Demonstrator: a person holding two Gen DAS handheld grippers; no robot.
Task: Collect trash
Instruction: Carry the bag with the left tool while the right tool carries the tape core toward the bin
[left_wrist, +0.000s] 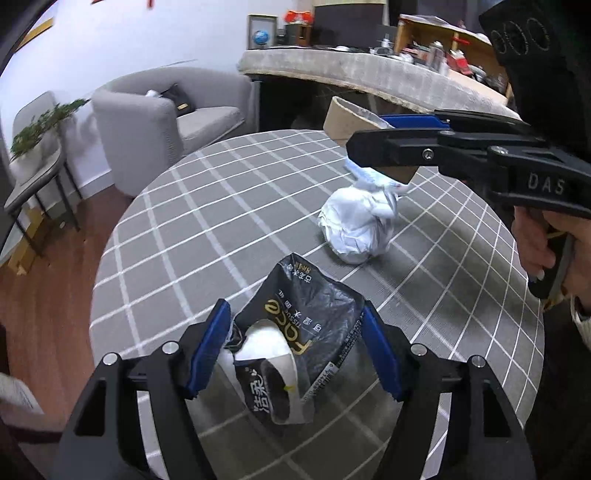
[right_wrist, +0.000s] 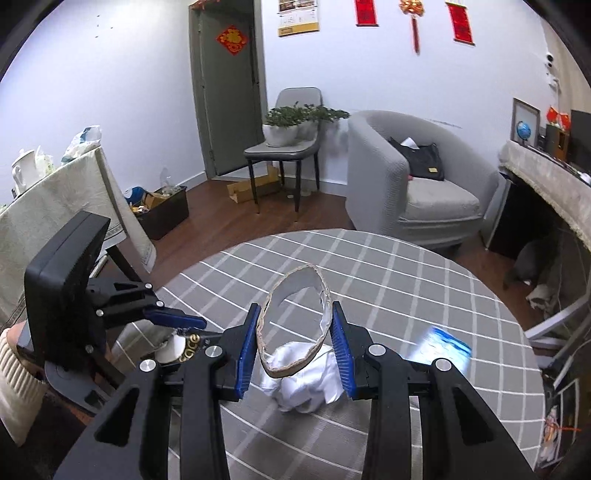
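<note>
Right gripper (right_wrist: 293, 341) of mine pinches a squashed brown cardboard tube (right_wrist: 295, 325), raised over the crumpled white paper bundle (left_wrist: 356, 225). Left gripper (left_wrist: 295, 345) straddles a black plastic tissue wrapper (left_wrist: 299, 332), pads (left_wrist: 208, 349) close beside it; whether they touch, I cannot tell. Grey checked round table (right_wrist: 424, 280) spreads bare ahead, its rim far.

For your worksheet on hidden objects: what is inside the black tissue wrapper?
A white paper roll shows through the black tissue wrapper's torn opening; anything deeper is covered.

The blurred blue-and-white packet (right_wrist: 445, 345) on the grey checked tablecloth (right_wrist: 406, 280) cannot be read. The crumpled white paper bundle (right_wrist: 306, 384) is partly hidden behind the squeezed brown cardboard tube (right_wrist: 295, 325). Clutter on the far wooden shelf (left_wrist: 436, 40) is too small to identify.
</note>
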